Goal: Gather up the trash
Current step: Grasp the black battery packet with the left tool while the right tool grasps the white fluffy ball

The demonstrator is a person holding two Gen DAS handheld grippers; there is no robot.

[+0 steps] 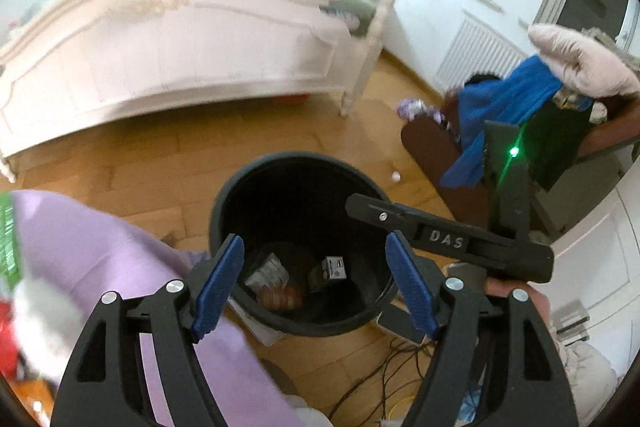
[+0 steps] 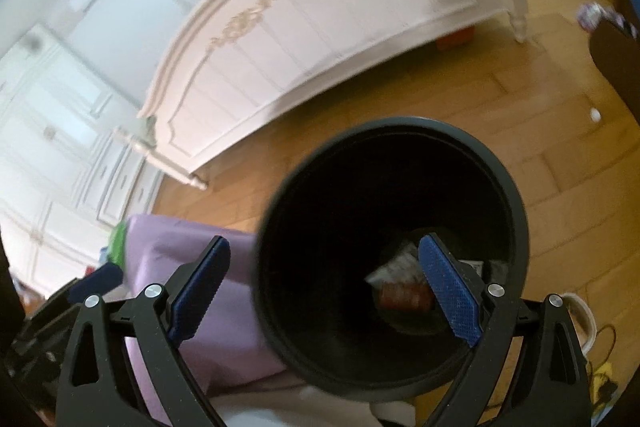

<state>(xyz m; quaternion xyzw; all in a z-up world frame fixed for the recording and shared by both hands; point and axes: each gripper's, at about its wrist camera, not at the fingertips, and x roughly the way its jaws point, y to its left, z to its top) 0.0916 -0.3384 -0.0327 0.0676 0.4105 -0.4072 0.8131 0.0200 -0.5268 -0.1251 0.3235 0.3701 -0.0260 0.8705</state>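
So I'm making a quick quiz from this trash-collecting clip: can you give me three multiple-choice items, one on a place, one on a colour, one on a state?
1. Where does the small white ball lie?
A. on the wooden floor beyond the bin
B. inside the bin
C. on the bed

2. What colour is the trash bin?
A. white
B. black
C. green

3. How does the left gripper stand?
A. shut on a wrapper
B. shut on the bin's rim
C. open, holding nothing

Answers:
1 A, the ball rests on bare floorboards beyond the bin's rim.
2 B, the rim and walls are black in both views.
3 C, the blue fingers stand wide apart with nothing pressed between them; the trash seen past them lies at the bin's bottom.
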